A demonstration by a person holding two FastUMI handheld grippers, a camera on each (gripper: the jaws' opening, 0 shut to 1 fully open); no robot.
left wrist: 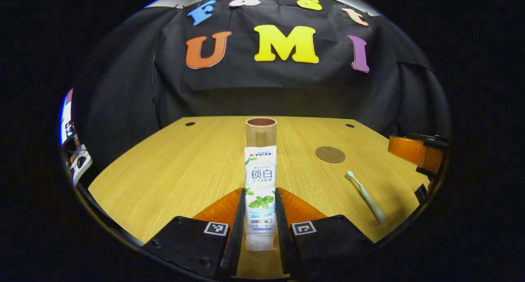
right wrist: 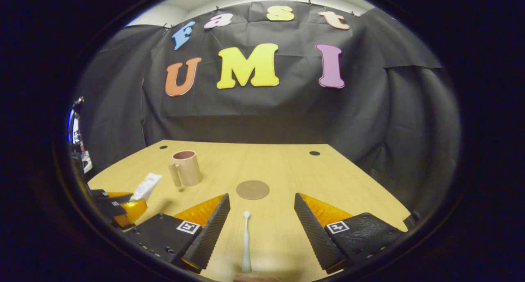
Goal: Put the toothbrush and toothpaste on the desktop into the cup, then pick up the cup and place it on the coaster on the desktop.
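Wooden desktop [left wrist: 172, 171] shows a light grain running away from the camera, with two small dark round holes [left wrist: 190, 124] near its far corners. Black cloth [right wrist: 369, 109] hangs behind it as backdrop. Cluttered equipment [left wrist: 76, 150] sits at far left, indistinct.

Left gripper view: toothpaste [left wrist: 260, 191] between the jaws, cup [left wrist: 261, 131] straight behind it on the bench [left wrist: 172, 171]. Coaster [left wrist: 330, 154] right of the cup, toothbrush [left wrist: 365, 196] nearer than the coaster. Right gripper view: toothbrush between the spread jaws, coaster beyond it.
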